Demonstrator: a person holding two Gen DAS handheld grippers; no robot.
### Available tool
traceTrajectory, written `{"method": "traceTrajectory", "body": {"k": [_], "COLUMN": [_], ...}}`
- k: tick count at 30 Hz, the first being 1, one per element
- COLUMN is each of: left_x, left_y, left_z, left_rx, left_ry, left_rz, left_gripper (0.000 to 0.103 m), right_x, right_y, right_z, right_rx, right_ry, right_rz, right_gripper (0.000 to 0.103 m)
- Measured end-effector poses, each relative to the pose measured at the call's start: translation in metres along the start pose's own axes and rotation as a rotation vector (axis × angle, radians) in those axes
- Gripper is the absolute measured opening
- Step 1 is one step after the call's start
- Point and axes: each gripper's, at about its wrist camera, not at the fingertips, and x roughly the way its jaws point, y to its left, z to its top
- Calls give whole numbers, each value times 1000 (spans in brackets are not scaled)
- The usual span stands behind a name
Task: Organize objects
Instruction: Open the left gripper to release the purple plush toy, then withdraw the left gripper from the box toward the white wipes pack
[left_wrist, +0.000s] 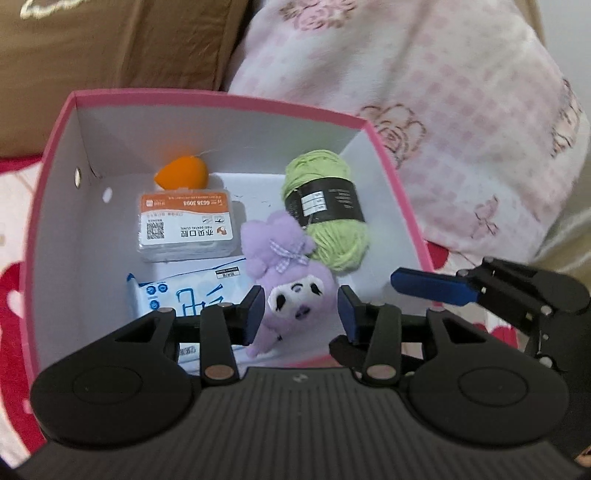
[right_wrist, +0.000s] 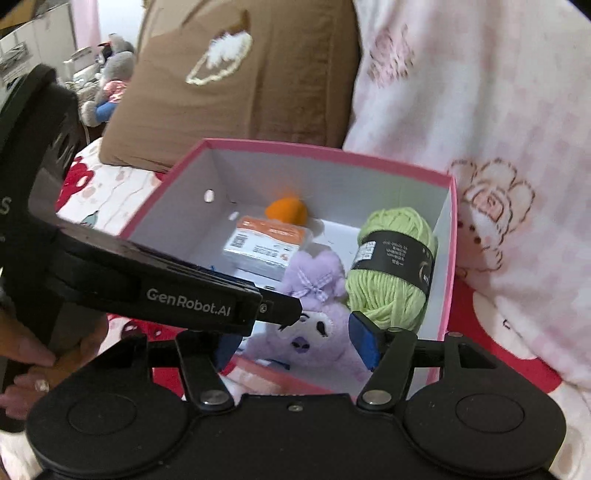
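Observation:
A pink box with white inner walls stands on a bed. Inside lie a green yarn ball with a black band, an orange teardrop sponge, a white packet with an orange label, a tissue pack and a purple plush toy. My left gripper hangs over the plush, open, with the plush's head seen between its pads and a sliver of gap on the right. My right gripper is open above the plush, beside the yarn. One of its fingers crosses the box's right wall.
A brown cushion and a pink-and-white flowered blanket lean behind the box. Red-and-white bedding surrounds it. A person's hand grips the left tool. A grey plush sits far back left.

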Motion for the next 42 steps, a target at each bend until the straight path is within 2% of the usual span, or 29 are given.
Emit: {"method": "traceTrajectory", "body": {"k": [5, 8, 12, 23, 27, 31, 37, 40, 42], "left_x": [-29, -50, -71, -119, -139, -149, -158, -154, -152], "left_y": [-11, -18, -26, -38, -44, -43, -51, -48, -45], "left_z": [-3, -7, -10, -26, -44, -59, -82, -89, -94], "left_rx": [37, 60, 109, 134, 153, 126, 175, 160, 148], "left_ry": [12, 0, -18, 0, -39, -9, -5, 35, 46], "left_rz": [15, 23, 41, 52, 65, 51, 71, 82, 91], "left_gripper": [46, 48, 50, 53, 53, 53, 54, 59, 61], "right_x": [-26, -44, -68, -113, -123, -130, -129, -124, -119], "right_y": [6, 3, 9, 33, 42, 52, 62, 65, 65], "right_z": [-1, -1, -2, -12, -19, -26, -40, -48, -53], "right_rx": [-3, 21, -15, -40, -53, -66, -84, -83, -82], "right_ry": [2, -8, -35, -62, -66, -70, -67, -69, -70], "right_rz": [-25, -20, -33, 29, 41, 47, 73, 75, 75], "right_gripper": [69, 69, 72, 73, 74, 76, 81, 90, 91]}}
